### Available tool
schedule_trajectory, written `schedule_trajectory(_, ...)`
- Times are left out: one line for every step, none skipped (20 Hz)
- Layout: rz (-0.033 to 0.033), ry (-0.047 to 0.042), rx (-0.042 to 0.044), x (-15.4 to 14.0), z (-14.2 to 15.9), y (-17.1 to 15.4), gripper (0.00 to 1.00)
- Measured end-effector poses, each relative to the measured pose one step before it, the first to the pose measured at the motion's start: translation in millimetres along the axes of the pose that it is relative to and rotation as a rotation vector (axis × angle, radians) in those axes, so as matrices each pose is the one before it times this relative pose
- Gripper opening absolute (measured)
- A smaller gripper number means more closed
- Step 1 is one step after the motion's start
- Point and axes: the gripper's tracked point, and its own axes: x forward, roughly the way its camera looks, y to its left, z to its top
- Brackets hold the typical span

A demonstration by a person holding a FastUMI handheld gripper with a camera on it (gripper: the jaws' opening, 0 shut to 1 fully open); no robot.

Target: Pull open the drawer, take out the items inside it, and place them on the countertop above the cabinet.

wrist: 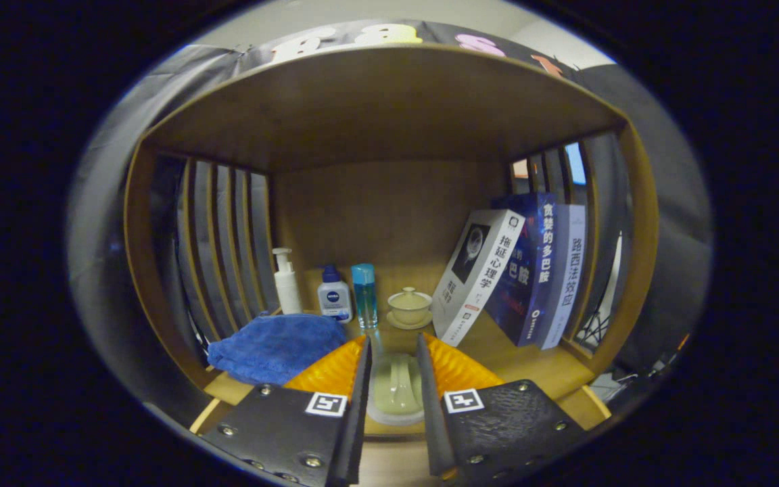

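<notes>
My gripper [393, 343] is over the front of the wooden countertop [531, 368], and its two fingers press on the sides of a pale green ceramic dish [395, 389]. The dish lies between the fingers with a raised ridge along its middle. I cannot tell whether it rests on the wood or hangs just above it. Just beyond the fingertips stands a pale green lidded cup on a saucer [410, 308].
A crumpled blue cloth [274, 345] lies left of the fingers. Behind it stand a white pump bottle [287, 281], a small white bottle with a blue cap [335, 294] and a clear blue bottle [364, 294]. Three books [518, 270] lean at the right. A wooden roof and slatted side walls enclose the shelf.
</notes>
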Motion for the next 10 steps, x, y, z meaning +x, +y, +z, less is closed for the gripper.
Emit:
schedule_trajectory(-0.00601, -0.01028, -0.02046, -10.46, 1.1, 1.25, 0.38)
schedule_trajectory(0.00031, -0.01092, -0.01953, -10.52, 0.5, 2.28, 0.38)
schedule_trajectory(0.00176, -0.01379, -0.01645, -9.09, 0.86, 3.09, 0.38)
schedule_trajectory(0.00258, -0.0175, -0.01012, -10.11, 1.61, 2.88, 0.38)
schedule_trajectory(0.00365, -0.02037, -0.0041, -9.81, 1.79, 3.4, 0.38)
schedule_trajectory(0.00446, -0.02076, 0.00003, -10.54, 1.63, 3.7, 0.38)
schedule_trajectory(0.00412, -0.02239, 0.00003, -11.23, 1.65, 3.26, 0.38)
schedule_trajectory(0.00266, -0.02235, -0.00116, -10.55, 1.05, 2.46, 0.38)
schedule_trajectory(0.00239, -0.02149, -0.00174, -10.5, 1.27, 1.89, 0.38)
schedule_trajectory(0.00063, -0.01746, -0.00275, -11.4, 1.03, 1.93, 0.38)
